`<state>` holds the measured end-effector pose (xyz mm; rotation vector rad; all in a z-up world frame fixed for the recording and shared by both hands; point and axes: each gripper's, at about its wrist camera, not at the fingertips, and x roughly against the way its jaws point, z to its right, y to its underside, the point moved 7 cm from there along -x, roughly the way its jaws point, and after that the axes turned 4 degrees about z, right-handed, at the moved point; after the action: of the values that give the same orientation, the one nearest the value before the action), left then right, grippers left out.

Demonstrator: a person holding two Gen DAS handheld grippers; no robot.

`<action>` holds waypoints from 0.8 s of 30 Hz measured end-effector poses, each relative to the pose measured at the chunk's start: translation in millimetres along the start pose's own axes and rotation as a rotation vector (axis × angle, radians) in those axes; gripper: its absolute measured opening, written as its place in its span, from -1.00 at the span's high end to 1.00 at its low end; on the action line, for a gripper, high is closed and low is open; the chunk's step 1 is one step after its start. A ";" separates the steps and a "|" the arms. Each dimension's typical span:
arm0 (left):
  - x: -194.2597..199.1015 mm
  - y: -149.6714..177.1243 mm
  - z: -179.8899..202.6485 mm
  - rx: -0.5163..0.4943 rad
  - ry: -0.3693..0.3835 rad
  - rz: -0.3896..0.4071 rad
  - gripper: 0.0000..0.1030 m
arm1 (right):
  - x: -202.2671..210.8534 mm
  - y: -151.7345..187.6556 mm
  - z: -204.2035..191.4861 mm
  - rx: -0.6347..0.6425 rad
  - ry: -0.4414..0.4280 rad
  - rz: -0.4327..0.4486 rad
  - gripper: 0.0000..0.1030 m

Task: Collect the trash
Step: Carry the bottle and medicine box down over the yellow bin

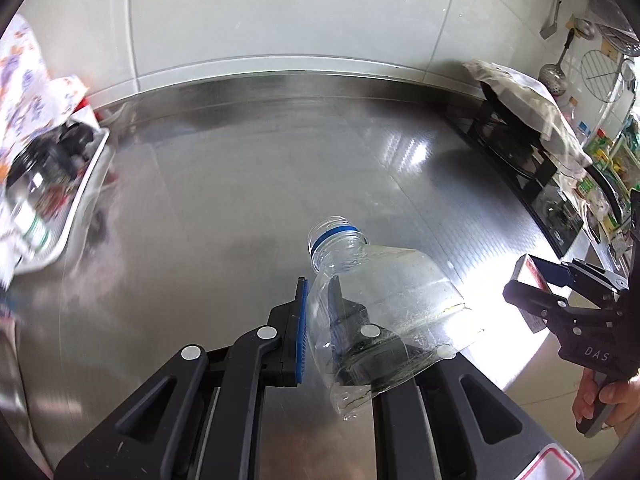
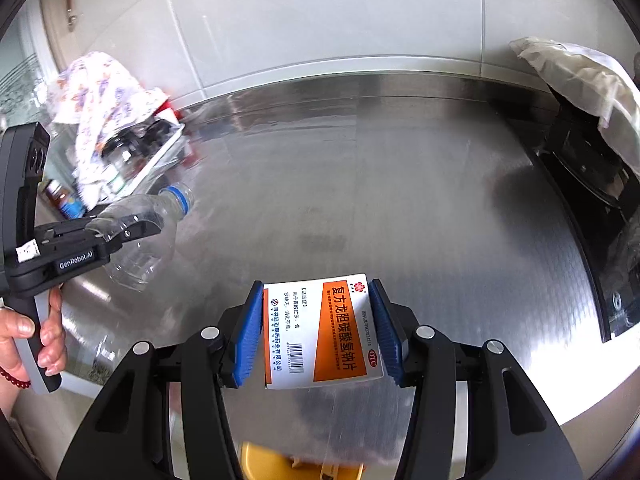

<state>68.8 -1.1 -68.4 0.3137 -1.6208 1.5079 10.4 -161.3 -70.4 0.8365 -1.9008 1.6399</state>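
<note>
My left gripper (image 1: 320,312) is shut on a clear plastic bottle (image 1: 380,300) with a blue neck ring and no cap, held above the steel counter (image 1: 260,184). The bottle also shows in the right wrist view (image 2: 148,236), in the left gripper (image 2: 128,228). My right gripper (image 2: 316,332) is shut on a white and orange medicine box (image 2: 320,332), held above the counter's front. In the left wrist view the right gripper (image 1: 536,292) is at the right edge with the box (image 1: 530,276) between its fingers.
A white tray (image 1: 88,192) with jars under a flowered cloth (image 2: 104,104) stands at the left. A black gas stove (image 1: 532,172) with a pale cloth (image 2: 588,80) over it is at the right. Something yellow (image 2: 280,464) lies below the counter's front edge.
</note>
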 end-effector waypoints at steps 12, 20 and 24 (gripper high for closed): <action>61.8 96.3 50.5 0.034 -0.059 -0.039 0.79 | 73.1 82.7 -19.6 0.091 -0.099 -0.015 -0.02; 70.7 172.5 77.6 0.042 -0.042 -0.144 0.79 | 95.1 149.0 -25.3 0.087 -0.132 -0.087 -0.03; 57.3 206.7 83.3 0.030 -0.018 -0.218 0.79 | 86.8 177.5 -21.9 0.070 -0.134 -0.137 -0.03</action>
<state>-143.2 -7.1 -157.6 0.5046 -1.5257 1.3677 -178.3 -135.2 -127.1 1.1048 -1.8383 1.6106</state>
